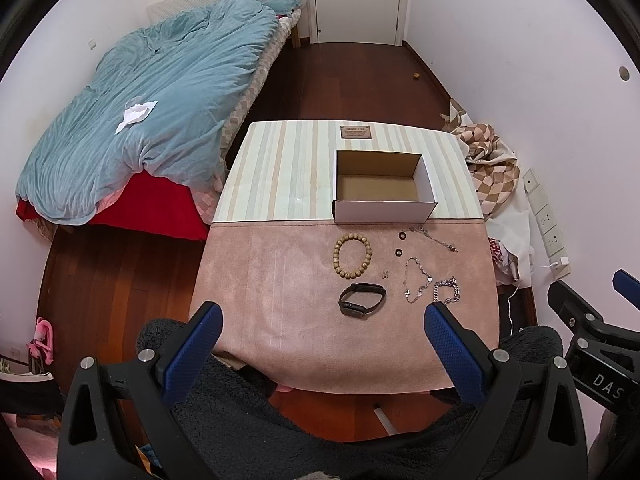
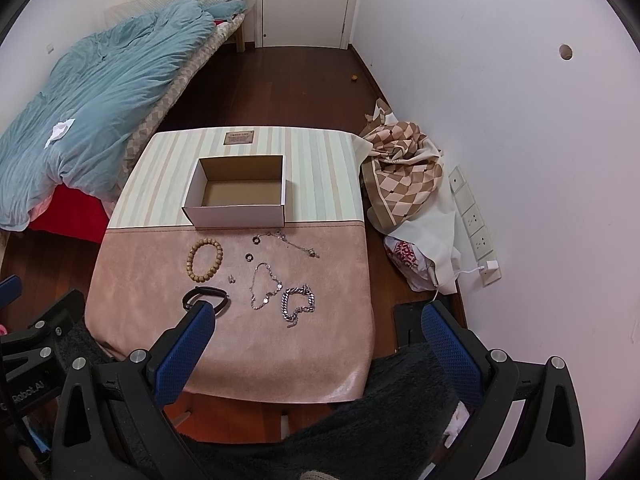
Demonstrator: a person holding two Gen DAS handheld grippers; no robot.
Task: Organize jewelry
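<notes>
An open white cardboard box point(image 1: 383, 204) point(image 2: 236, 214) stands empty on the striped far half of the table. On the pink mat in front of it lie a wooden bead bracelet point(image 1: 352, 255) point(image 2: 205, 260), a black wristband point(image 1: 362, 299) point(image 2: 206, 296), two small black rings point(image 1: 401, 235) point(image 2: 256, 241), a tiny pair of earrings point(image 1: 385, 274) point(image 2: 231, 278), a thin chain point(image 1: 438, 239) point(image 2: 294, 244), a disc-charm chain point(image 1: 416, 280) point(image 2: 266, 285) and a chunky silver bracelet point(image 1: 447, 291) point(image 2: 298, 303). My left gripper point(image 1: 322, 316) and right gripper point(image 2: 318, 316) hover open above the table's near edge, holding nothing.
A bed with a blue quilt point(image 1: 140, 104) stands left of the table. A checked cloth bag point(image 2: 404, 178) and a wall socket strip point(image 2: 474, 224) are on the right. A dark fleece-covered lap point(image 1: 280, 420) lies below the grippers. A closed door point(image 1: 356, 0) is at the back.
</notes>
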